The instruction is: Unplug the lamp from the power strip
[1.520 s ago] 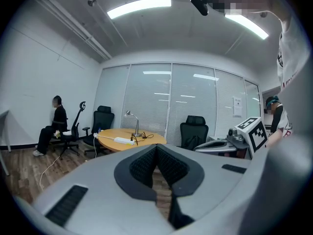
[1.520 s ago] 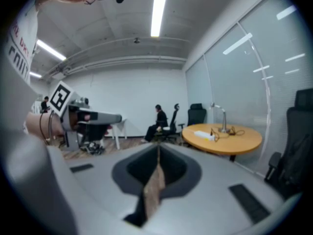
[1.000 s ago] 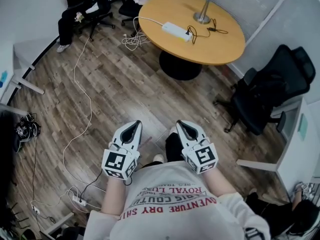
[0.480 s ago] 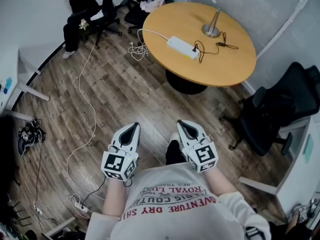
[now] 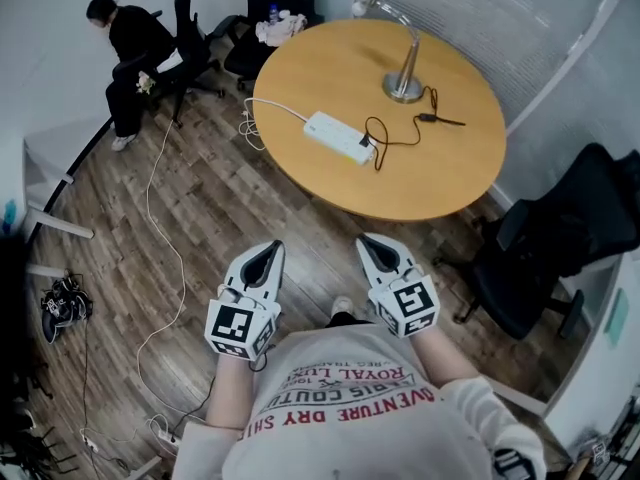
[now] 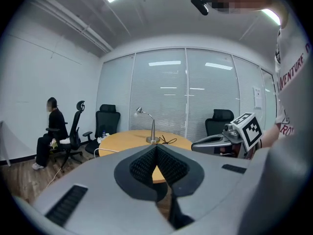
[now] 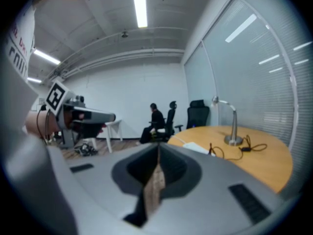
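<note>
A silver desk lamp (image 5: 405, 78) stands at the far side of a round wooden table (image 5: 440, 178). Its black cord (image 5: 385, 133) runs to a plug in the right end of a white power strip (image 5: 338, 136) lying mid-table. My left gripper (image 5: 262, 263) and right gripper (image 5: 378, 258) are held side by side near my chest, well short of the table, both shut with nothing in them. The left gripper view shows the lamp (image 6: 152, 130) beyond the shut jaws. In the right gripper view the lamp (image 7: 231, 121) and strip (image 7: 195, 147) lie ahead to the right.
A person (image 5: 125, 43) sits on an office chair at the far left. A black office chair (image 5: 545, 253) stands right of the table, and others stand behind it. A white cable (image 5: 160, 218) trails across the wood floor to a floor strip (image 5: 160, 430).
The view has moved closer to the table, which now sits lower and larger in the head view. Both grippers keep the same shut pose near my chest.
</note>
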{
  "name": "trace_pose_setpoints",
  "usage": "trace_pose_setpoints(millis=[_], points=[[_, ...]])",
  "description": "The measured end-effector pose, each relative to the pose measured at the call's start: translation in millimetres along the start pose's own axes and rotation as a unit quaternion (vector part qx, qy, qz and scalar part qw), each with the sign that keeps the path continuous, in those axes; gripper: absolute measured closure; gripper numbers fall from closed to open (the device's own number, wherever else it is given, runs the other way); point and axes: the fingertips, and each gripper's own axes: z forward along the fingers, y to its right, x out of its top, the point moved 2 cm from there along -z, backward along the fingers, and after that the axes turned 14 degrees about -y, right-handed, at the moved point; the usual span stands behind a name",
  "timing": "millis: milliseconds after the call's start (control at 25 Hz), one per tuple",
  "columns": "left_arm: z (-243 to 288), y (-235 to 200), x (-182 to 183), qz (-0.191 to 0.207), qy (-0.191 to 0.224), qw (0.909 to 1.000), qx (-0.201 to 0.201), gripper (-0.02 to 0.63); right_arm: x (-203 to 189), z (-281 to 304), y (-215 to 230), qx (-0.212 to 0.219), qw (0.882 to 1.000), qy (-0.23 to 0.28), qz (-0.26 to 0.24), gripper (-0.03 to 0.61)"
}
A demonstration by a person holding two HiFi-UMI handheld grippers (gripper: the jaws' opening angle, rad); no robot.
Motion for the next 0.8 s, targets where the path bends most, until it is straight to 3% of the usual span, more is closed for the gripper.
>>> trace_pose_setpoints(millis=[360, 800], points=[[68.5, -10.6, 22.2, -0.005, -0.014, 0.9996, -0.024, 0.583, 8.5, 19.9, 58.6, -0.017, 1.000, -0.011, 0.003, 0.548], [178.2, -46.4, 63.6, 0.016, -0.024, 0.9951, -0.095, 0.583, 19.1, 57.1, 137.4, -0.091, 0.994, -0.030, 0.045, 0.548]])
